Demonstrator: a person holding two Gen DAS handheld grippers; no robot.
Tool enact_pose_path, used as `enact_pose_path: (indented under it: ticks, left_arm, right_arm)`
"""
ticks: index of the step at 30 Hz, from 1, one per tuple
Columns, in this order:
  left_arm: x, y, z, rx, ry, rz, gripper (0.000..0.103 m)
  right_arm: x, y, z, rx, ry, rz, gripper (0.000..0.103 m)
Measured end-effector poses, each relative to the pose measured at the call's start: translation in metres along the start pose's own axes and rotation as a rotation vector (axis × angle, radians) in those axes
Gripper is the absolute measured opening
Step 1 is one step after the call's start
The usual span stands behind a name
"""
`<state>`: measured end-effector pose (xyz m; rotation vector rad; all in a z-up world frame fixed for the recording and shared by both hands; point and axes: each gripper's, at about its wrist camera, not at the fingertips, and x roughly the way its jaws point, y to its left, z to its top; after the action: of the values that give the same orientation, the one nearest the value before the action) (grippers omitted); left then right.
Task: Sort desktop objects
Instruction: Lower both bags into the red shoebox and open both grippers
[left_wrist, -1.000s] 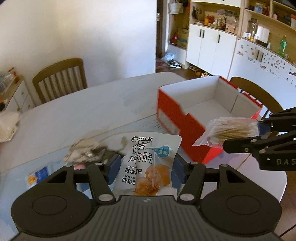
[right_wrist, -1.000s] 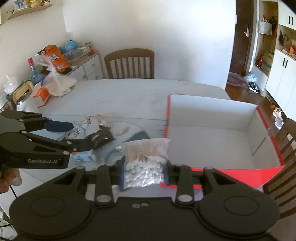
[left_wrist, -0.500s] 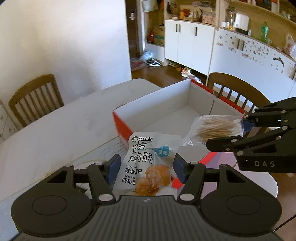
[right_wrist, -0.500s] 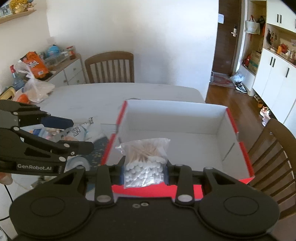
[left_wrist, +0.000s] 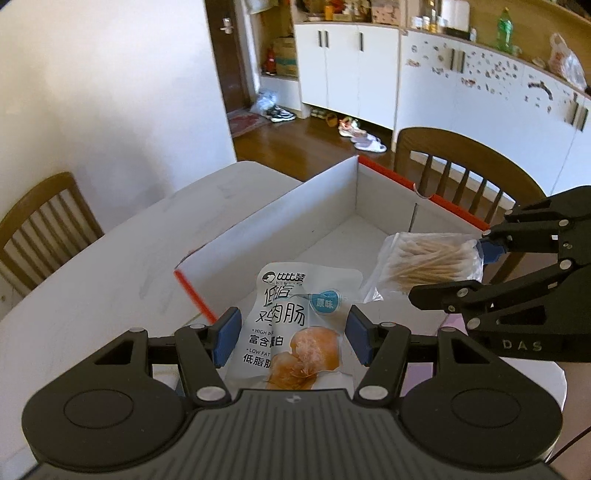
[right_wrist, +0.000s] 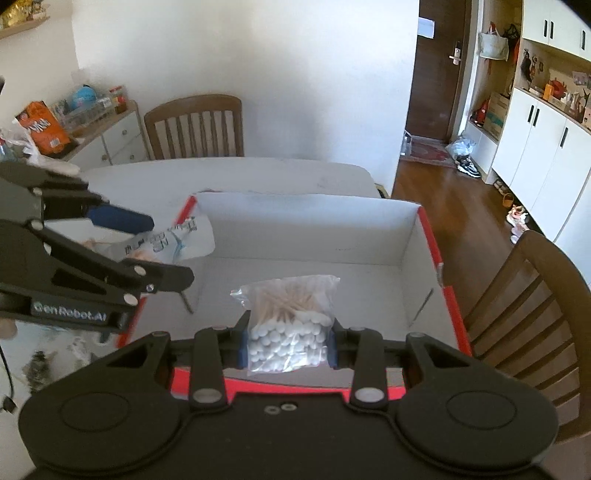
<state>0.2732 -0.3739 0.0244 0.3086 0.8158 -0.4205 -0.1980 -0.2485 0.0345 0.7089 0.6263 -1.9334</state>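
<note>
The white table runs back to a chair at its far edge, with bare top to the left of the box and wooden floor beyond its right end. On it sits the box, red outside and white inside, open at the top; its floor is bare apart from whatever the grippers hold above it, and its four walls leave a wide clear opening. A second chair stands just beside the box's right wall. The left gripper has its blue pads pressed onto the lower sides of a snack packet, a white pouch with printed characters and a picture of meat, held over the near left corner of the box. The right gripper pinches a clear bag of cotton swabs by its lower end, above the near wall and the box floor. The left wrist view alone shows the swab bag from the side, sticks lying level, near the packet but apart from it, and the cupboards behind. The right wrist view alone shows the sideboard with an orange bag at far left, small clutter on the table below the left gripper, and part of a hand at the left edge.
</note>
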Motion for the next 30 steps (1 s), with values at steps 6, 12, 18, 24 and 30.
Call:
enact_pose_path:
  ticks: [6, 12, 18, 24, 30]
  left_arm:
    - [0.032, -0.005, 0.015, 0.061, 0.046, -0.001, 0.060]
    - [0.068, -0.008, 0.022, 0.089, 0.129, -0.002, 0.060]
    - [0.101, -0.008, 0.027, 0.114, 0.213, 0.018, 0.060]
    - [0.123, -0.010, 0.028, 0.144, 0.240, 0.043, 0.060]
    - [0.143, -0.012, 0.027, 0.141, 0.298, 0.021, 0.060]
  right_arm:
    - [0.022, -0.014, 0.001, -0.029, 0.033, -0.028, 0.036]
    - [0.050, -0.021, 0.002, -0.049, 0.088, -0.029, 0.035]
    - [0.074, -0.030, 0.007, -0.051, 0.139, -0.011, 0.035]
    - [0.089, -0.030, 0.008, -0.081, 0.193, -0.002, 0.035]
    - [0.099, -0.032, 0.010, -0.080, 0.241, 0.013, 0.035]
